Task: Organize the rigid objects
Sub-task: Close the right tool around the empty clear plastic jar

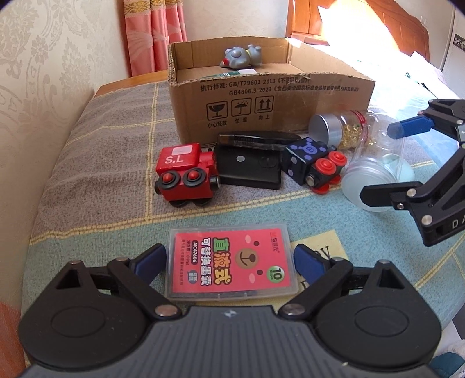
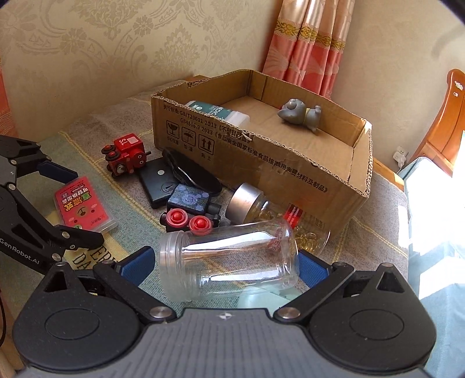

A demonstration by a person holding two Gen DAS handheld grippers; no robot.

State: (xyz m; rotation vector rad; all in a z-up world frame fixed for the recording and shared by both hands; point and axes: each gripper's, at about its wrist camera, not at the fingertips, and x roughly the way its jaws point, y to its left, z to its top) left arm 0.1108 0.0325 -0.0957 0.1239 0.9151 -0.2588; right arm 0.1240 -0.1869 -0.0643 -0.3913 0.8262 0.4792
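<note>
My left gripper (image 1: 229, 258) is open, its blue pads on either side of a flat clear case with a pink label (image 1: 229, 263) lying on the blanket; whether they touch it is unclear. My right gripper (image 2: 226, 267) is open around a clear empty jar (image 2: 229, 258) lying on its side. The open cardboard box (image 1: 270, 101) stands behind, holding a grey toy figure (image 1: 241, 56) and a white-green bottle (image 2: 218, 112). In front of it lie a red toy train (image 1: 183, 177), a black flat box (image 1: 250, 168), a dark blue toy car (image 1: 314, 162) and a jar of gold beads (image 1: 337, 128).
A long black case (image 1: 258, 139) lies against the box front. The wall and pink curtain (image 2: 308, 43) are behind the box. A wooden headboard (image 1: 363, 23) stands at the back right. The blanket's left edge drops off near the wall.
</note>
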